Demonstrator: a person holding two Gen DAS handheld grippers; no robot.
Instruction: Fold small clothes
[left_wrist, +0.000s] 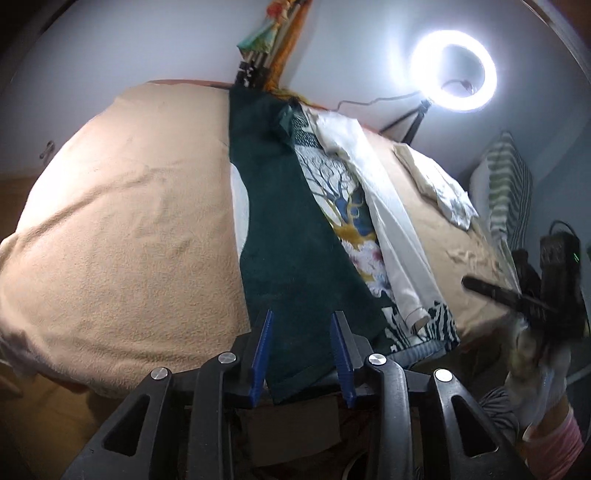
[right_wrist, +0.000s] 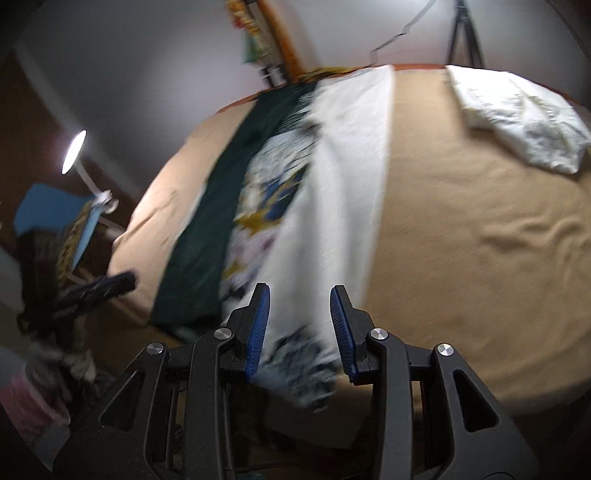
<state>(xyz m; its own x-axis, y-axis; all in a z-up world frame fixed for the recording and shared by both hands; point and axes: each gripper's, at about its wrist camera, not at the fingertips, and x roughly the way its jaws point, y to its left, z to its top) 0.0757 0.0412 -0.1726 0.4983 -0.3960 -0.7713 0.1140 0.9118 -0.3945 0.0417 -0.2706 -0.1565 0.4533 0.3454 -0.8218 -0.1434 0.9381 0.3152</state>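
Two claws, left claw (left_wrist: 303, 332) and right claw (right_wrist: 300, 308), part-open, empty; limp green towel (left_wrist: 284, 229), best pinched at near corners

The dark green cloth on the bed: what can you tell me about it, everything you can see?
The dark green cloth is a long strip of thick, towel-like fabric with a stitched hem at its near end. It lies flat down the middle of the tan bed cover, reaching from the far edge to the near edge, where its end hangs slightly over. Its right side overlaps a tree-printed cloth, and something white peeks out under its left edge. The left tool hovers open just above the near end, not gripping it.
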